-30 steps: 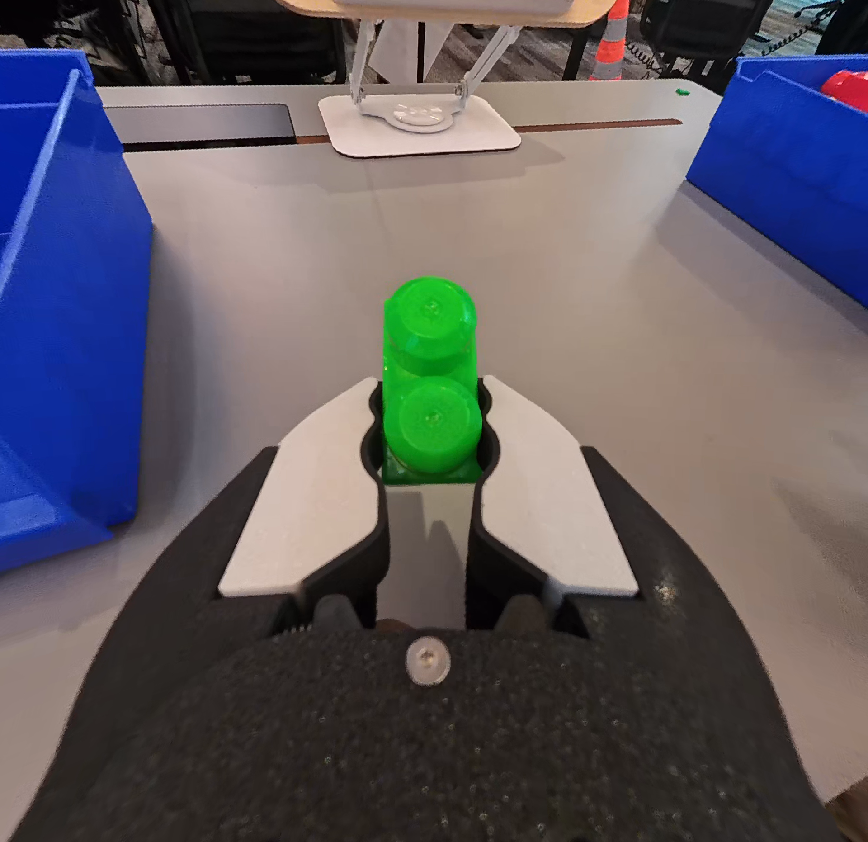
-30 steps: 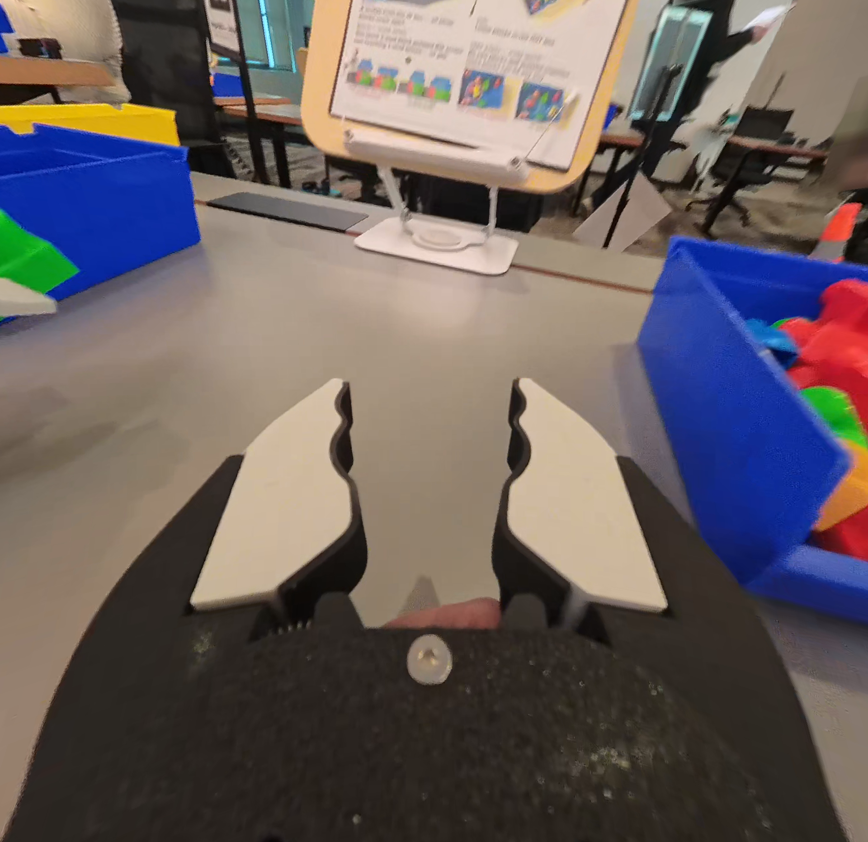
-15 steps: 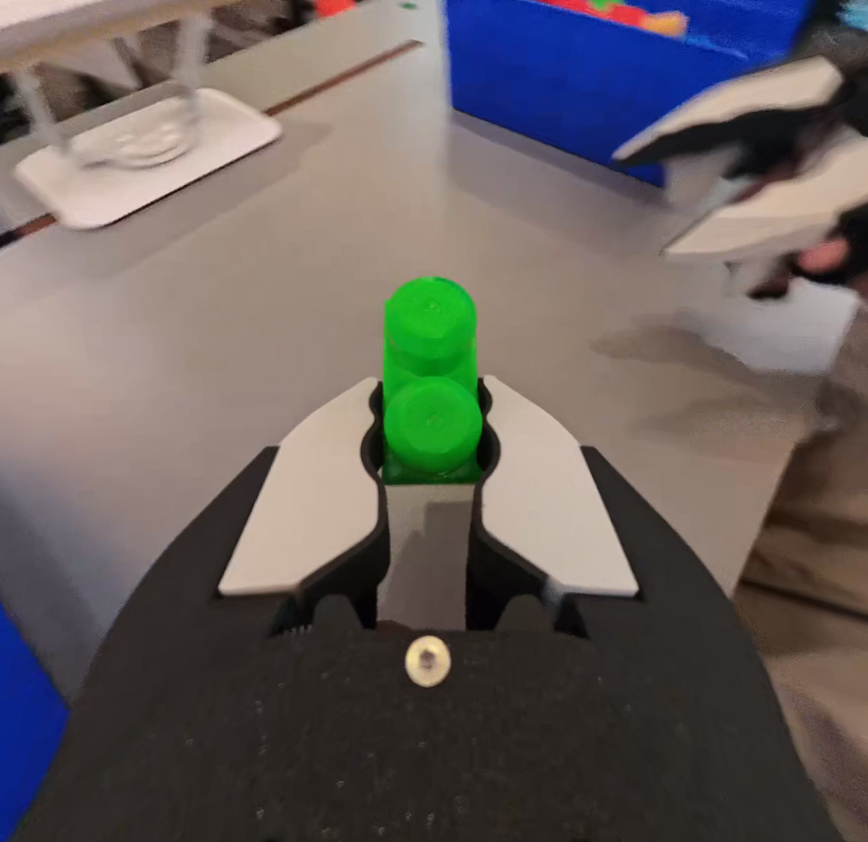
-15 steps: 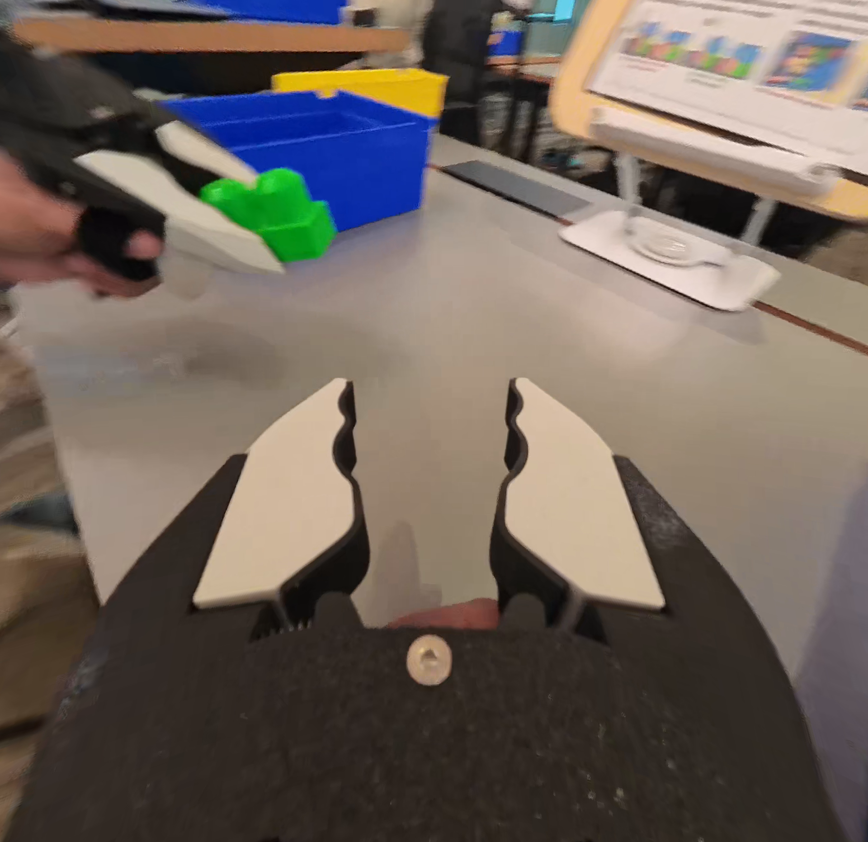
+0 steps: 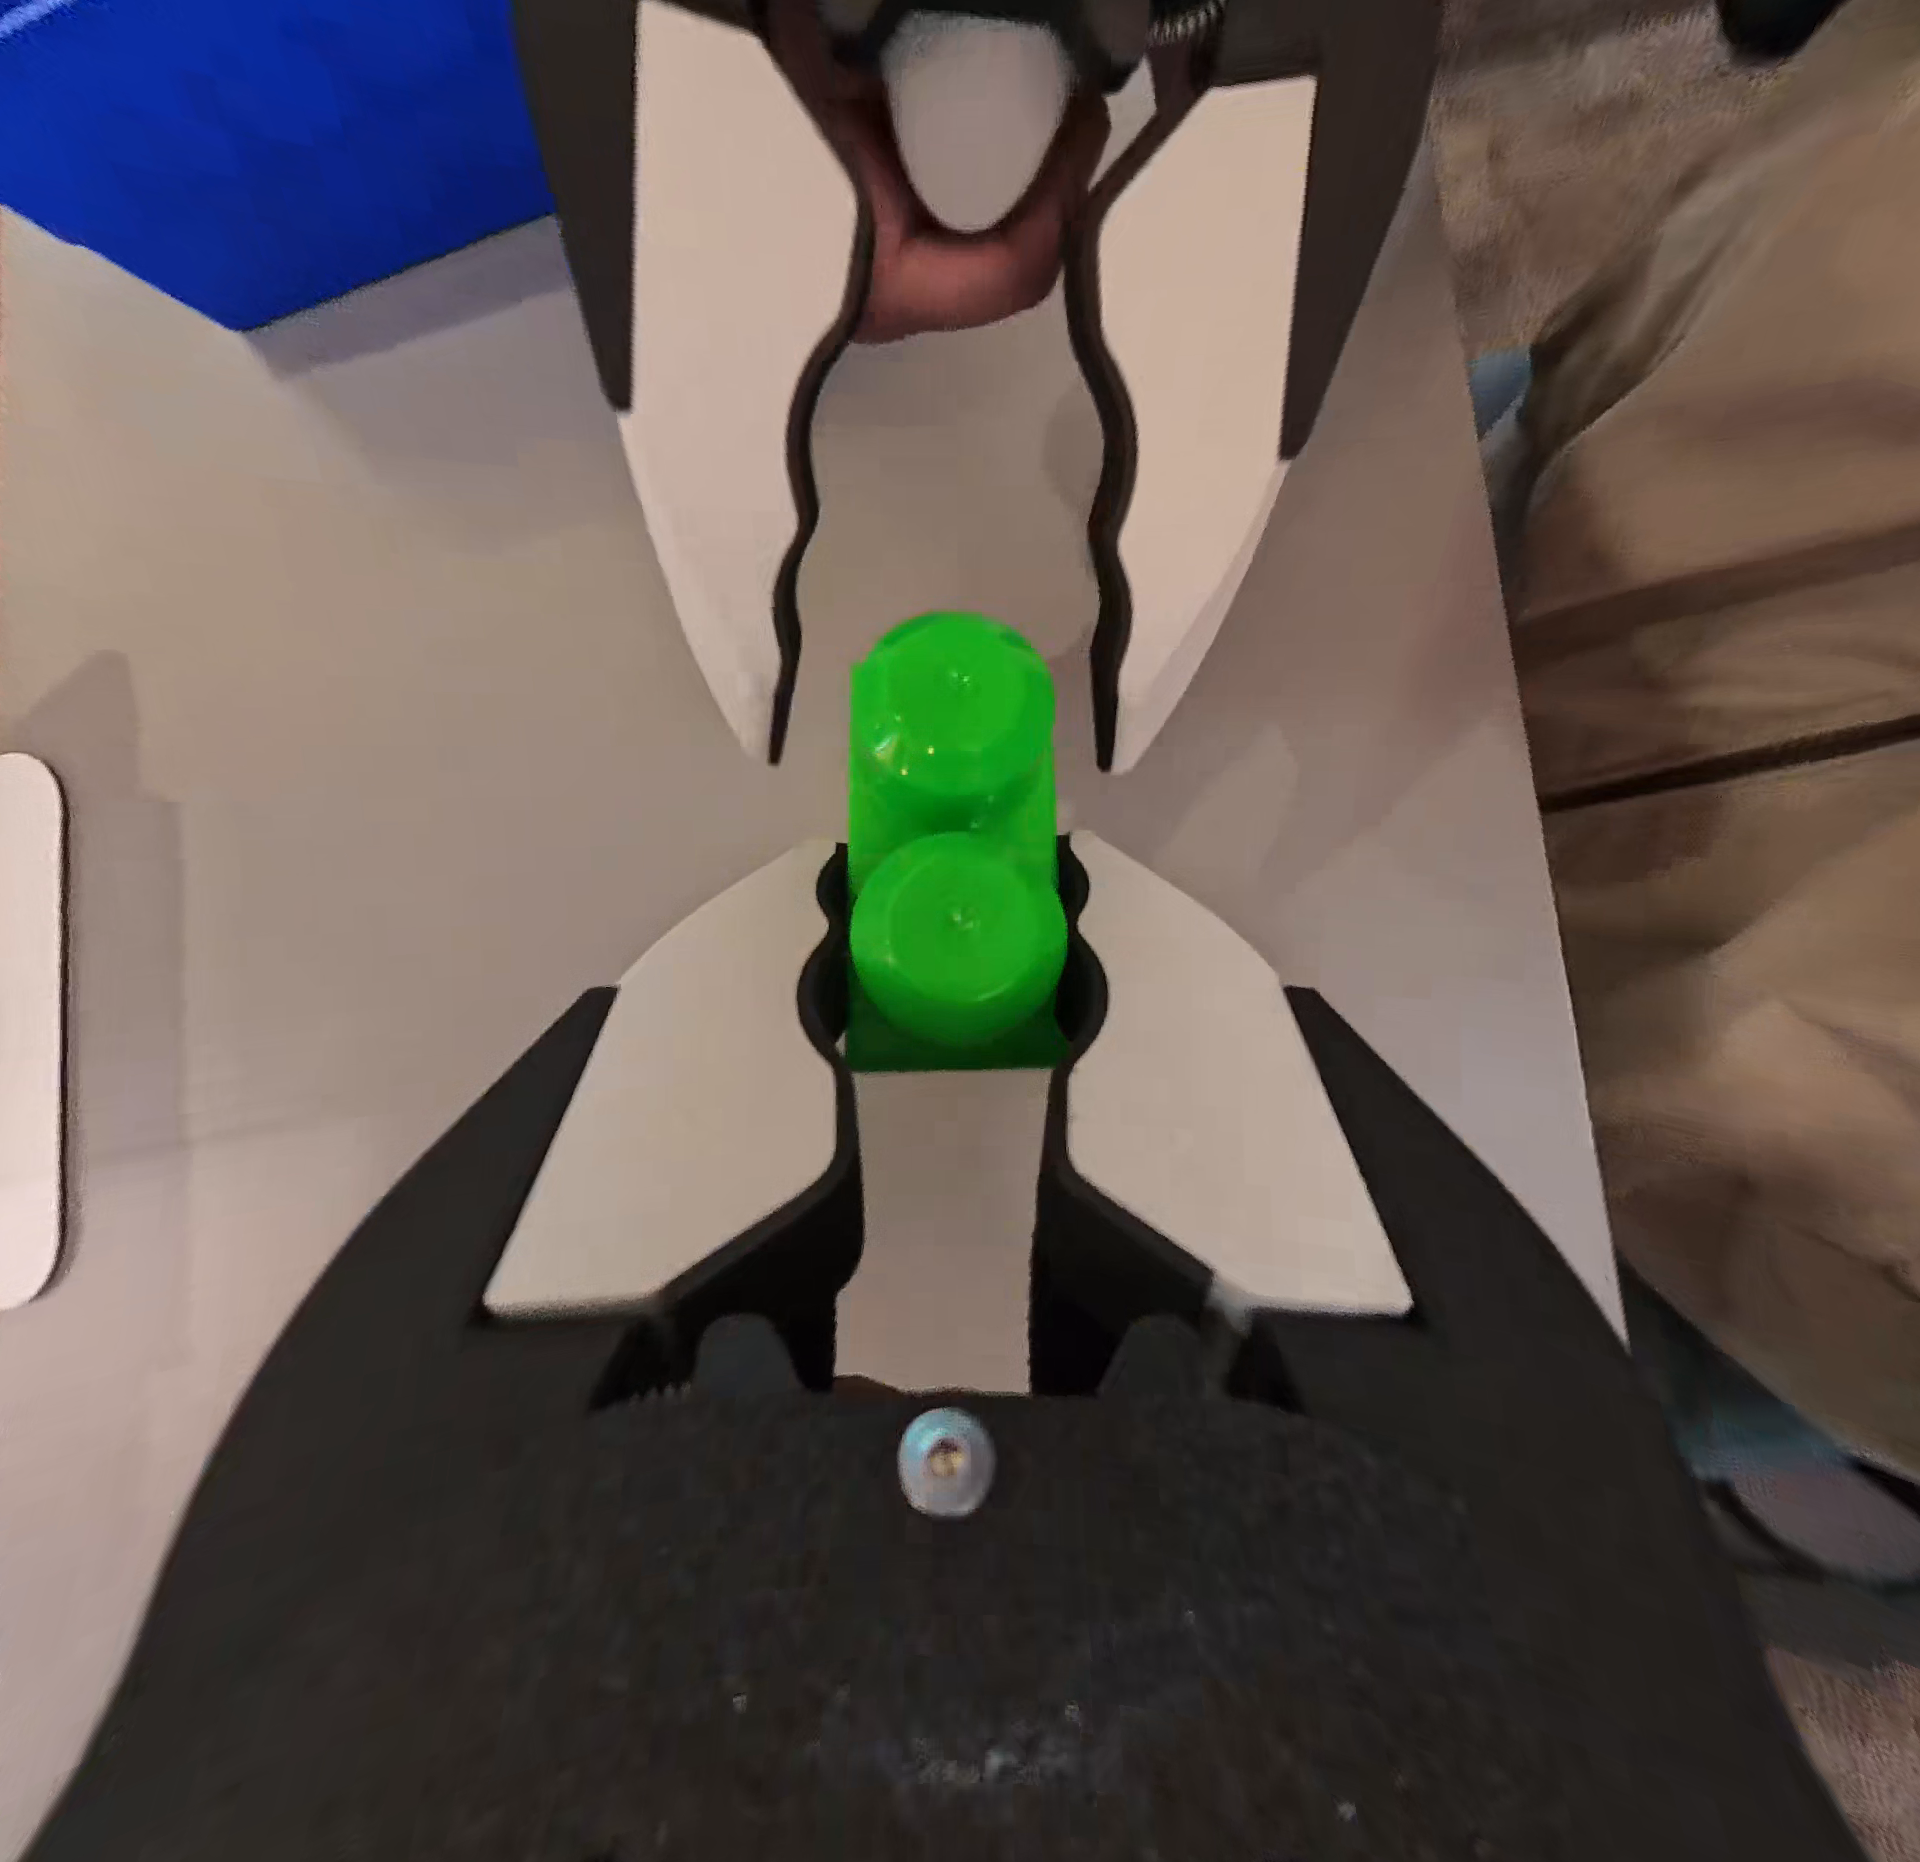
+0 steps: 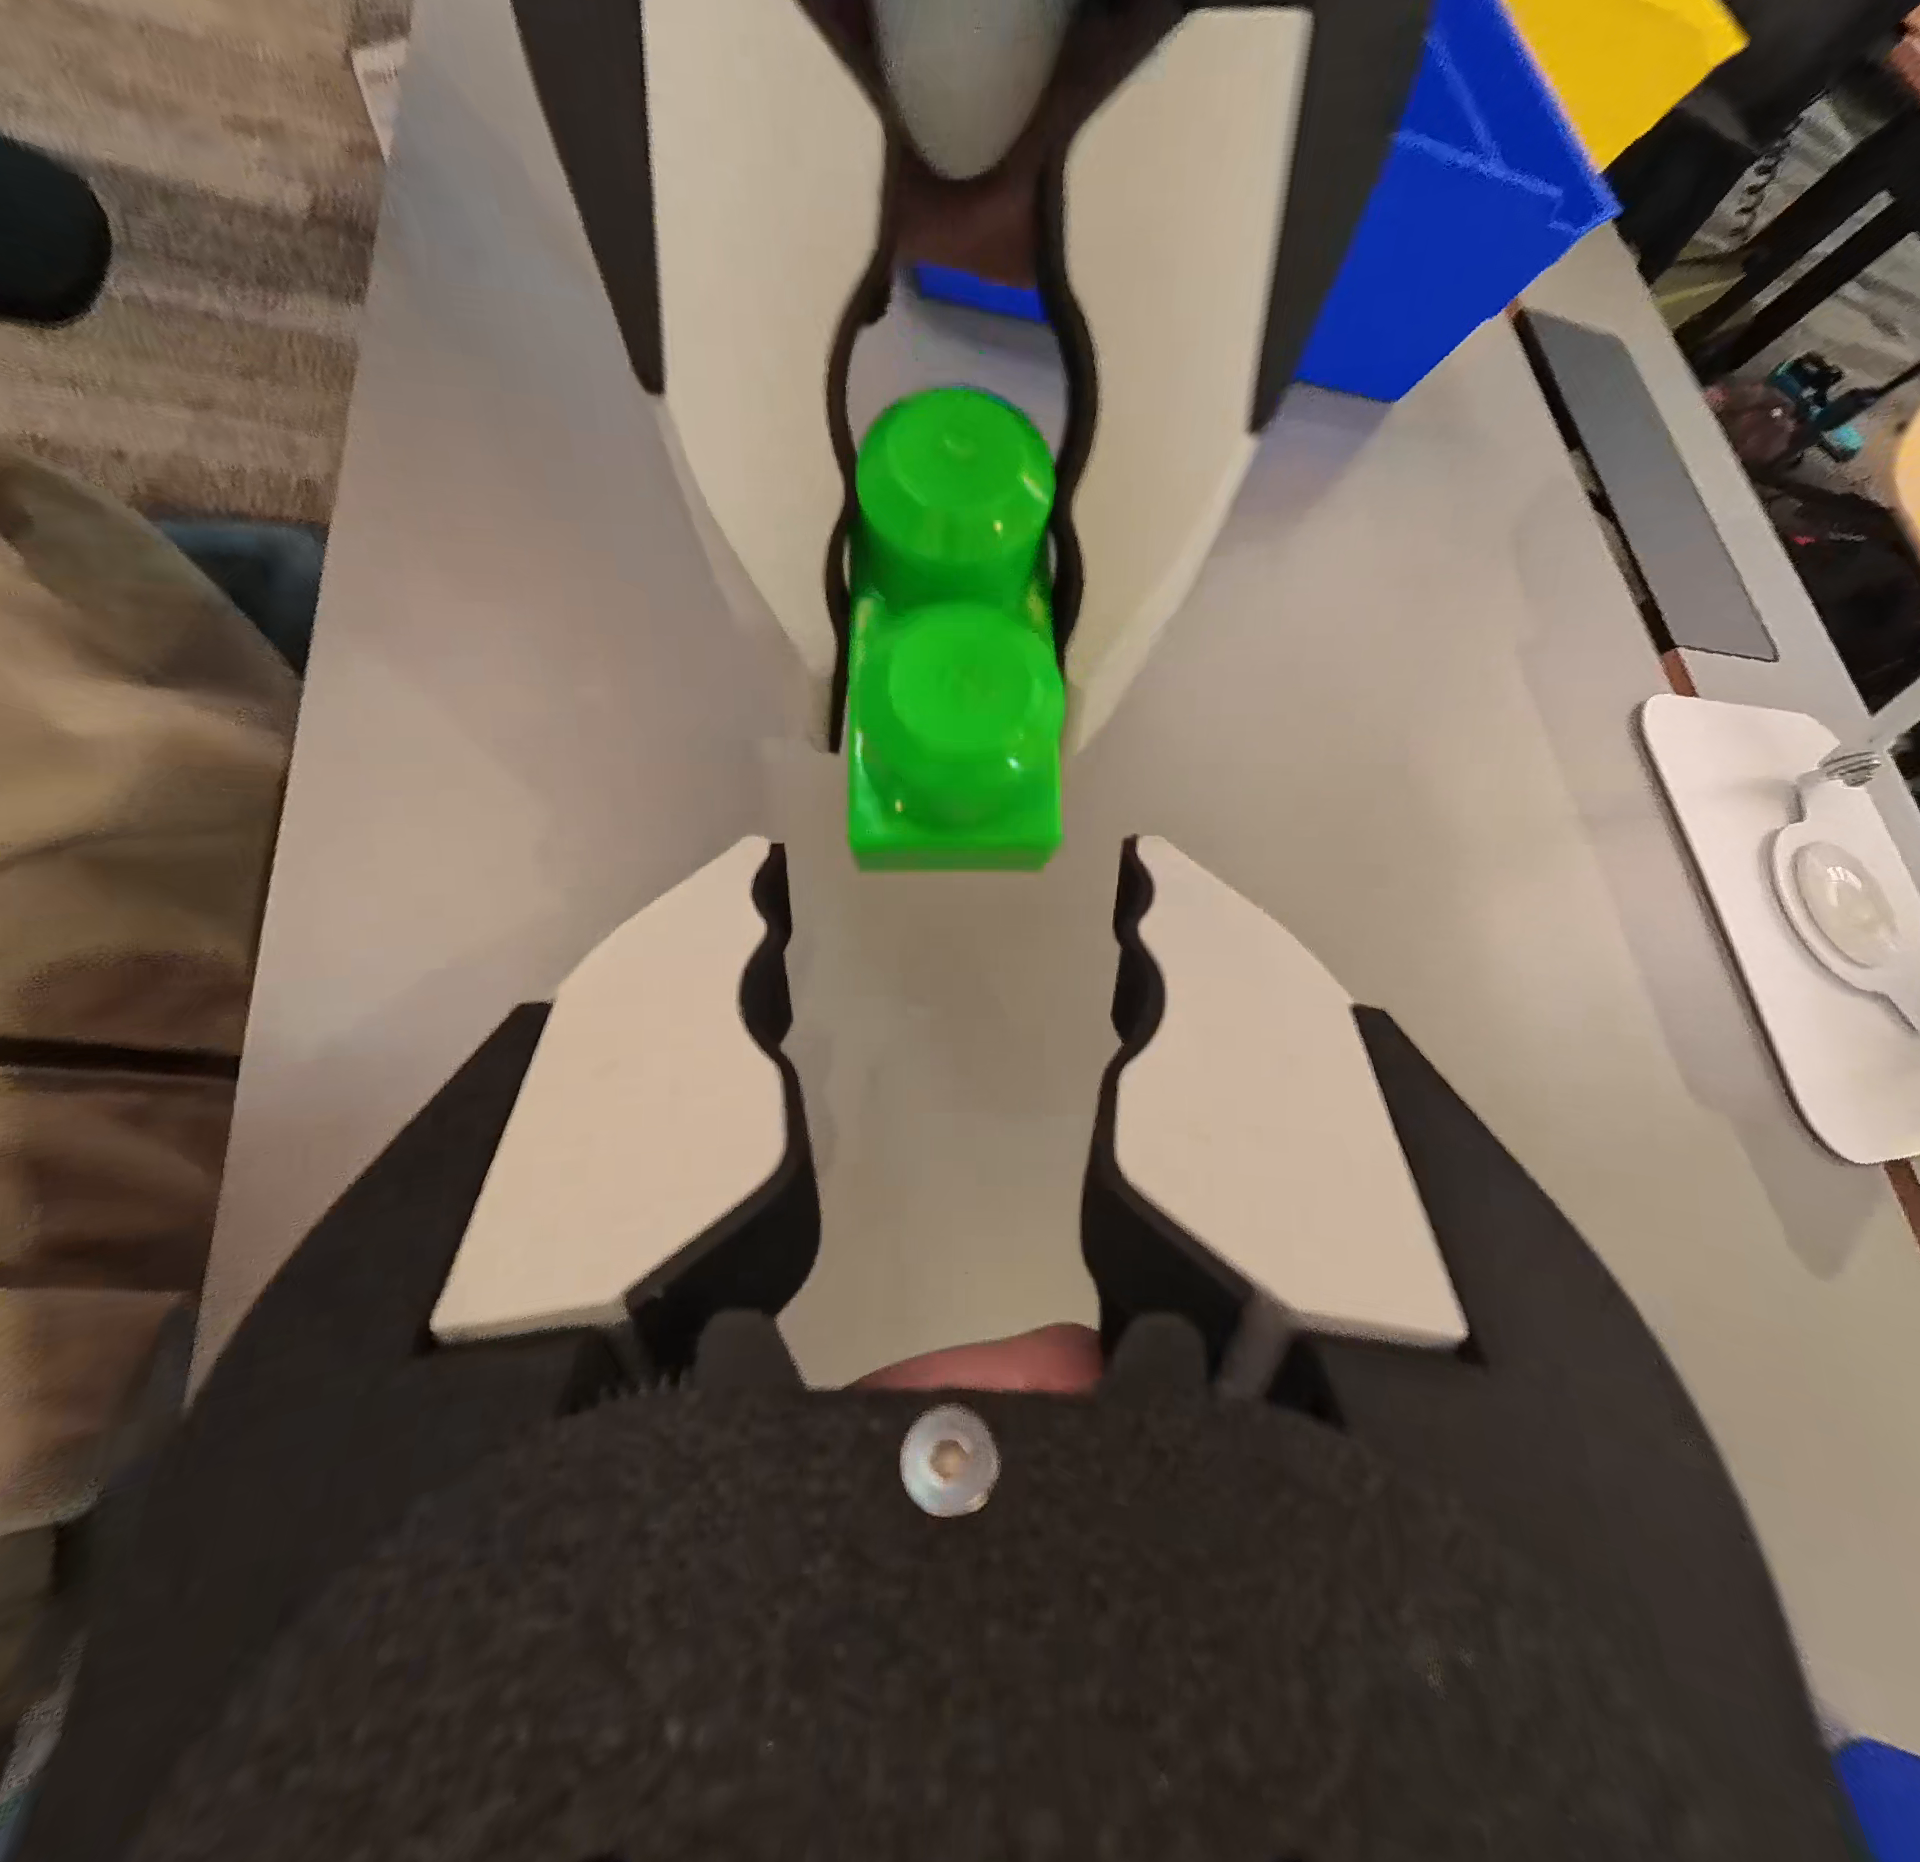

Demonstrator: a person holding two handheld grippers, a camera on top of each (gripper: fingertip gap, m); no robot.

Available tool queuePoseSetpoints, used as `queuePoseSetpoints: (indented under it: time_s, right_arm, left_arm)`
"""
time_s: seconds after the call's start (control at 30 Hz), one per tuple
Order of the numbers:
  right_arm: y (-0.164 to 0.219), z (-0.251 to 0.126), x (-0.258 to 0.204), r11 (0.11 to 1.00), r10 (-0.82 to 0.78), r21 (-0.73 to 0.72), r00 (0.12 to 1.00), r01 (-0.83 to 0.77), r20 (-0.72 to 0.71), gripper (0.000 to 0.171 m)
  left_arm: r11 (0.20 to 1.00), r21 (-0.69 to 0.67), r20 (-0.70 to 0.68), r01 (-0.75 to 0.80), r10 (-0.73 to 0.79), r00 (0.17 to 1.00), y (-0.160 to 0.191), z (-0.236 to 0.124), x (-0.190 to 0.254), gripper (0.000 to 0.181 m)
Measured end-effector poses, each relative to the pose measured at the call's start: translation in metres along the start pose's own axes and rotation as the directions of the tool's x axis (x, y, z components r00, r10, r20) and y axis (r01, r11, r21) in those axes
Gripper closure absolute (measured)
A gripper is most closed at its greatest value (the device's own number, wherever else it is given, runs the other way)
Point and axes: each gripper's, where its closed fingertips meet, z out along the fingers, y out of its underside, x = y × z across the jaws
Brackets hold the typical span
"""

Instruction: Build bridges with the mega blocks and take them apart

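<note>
Moved: both grippers swung to face each other, tips near.
Left gripper (image 5: 951,939): jaws clamped on green block (image 5: 951,856), held above grey table (image 5: 364,669).
Right gripper (image 6: 951,877): jaws wide, empty, just short of block.
Progress: no bridge visible; handover looks pending.

One bright green mega block (image 5: 951,856), glossy plastic, two round studs in a row on a rectangular base. Held off the desk, studs up, long axis pointing straight away along the left gripper (image 5: 951,939). Near stud and base pinched between that gripper's jaws; far stud sticking out past the tips, unsupported. Seen from the opposite end in the right wrist view (image 6: 951,649).
</note>
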Motion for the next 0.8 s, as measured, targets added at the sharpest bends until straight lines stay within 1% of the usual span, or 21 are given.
queuePoseSetpoints:
  time_s: [0.13,0.2,0.27,0.3,0.37,0.43,0.8]
  right_arm:
    - [0.011,0.009,-0.005,0.996,-0.025,-0.088,0.999,0.028,0.031,0.113]
    - [0.017,0.013,-0.008,0.993,-0.016,-0.118,0.999,0.021,0.05,0.116]
    - [0.022,0.014,-0.005,0.989,-0.008,-0.144,0.999,0.013,0.039,0.117]
    - [0.023,0.014,-0.004,0.989,0.004,-0.151,0.999,0.002,0.041,0.123]
    - [0.026,0.013,-0.004,0.987,0.032,-0.162,0.998,-0.024,0.049,0.125]
    - [0.029,0.014,-0.003,0.984,0.047,-0.177,0.998,-0.038,0.049,0.135]
    - [0.028,0.017,-0.002,0.985,0.025,-0.171,0.998,-0.014,0.058,0.135]
  left_arm:
    - [0.993,-0.106,-0.046,-0.061,0.057,0.997,0.003,0.016,0.004,0.145]
    - [0.99,-0.119,-0.053,-0.071,0.065,0.996,0.0,0.022,0.004,0.145]
    - [0.987,-0.142,-0.046,-0.07,0.064,0.997,0.002,0.027,0.001,0.145]
    - [0.988,-0.139,-0.047,-0.064,0.058,0.997,0.001,0.029,0.002,0.145]
    - [0.991,-0.126,-0.035,-0.045,0.041,0.999,0.0,0.032,0.001,0.145]
    - [0.993,-0.118,-0.019,-0.016,0.014,1.0,0.001,0.033,-0.003,0.145]
    - [0.995,-0.099,-0.001,-0.004,0.004,1.0,0.004,0.033,-0.004,0.145]
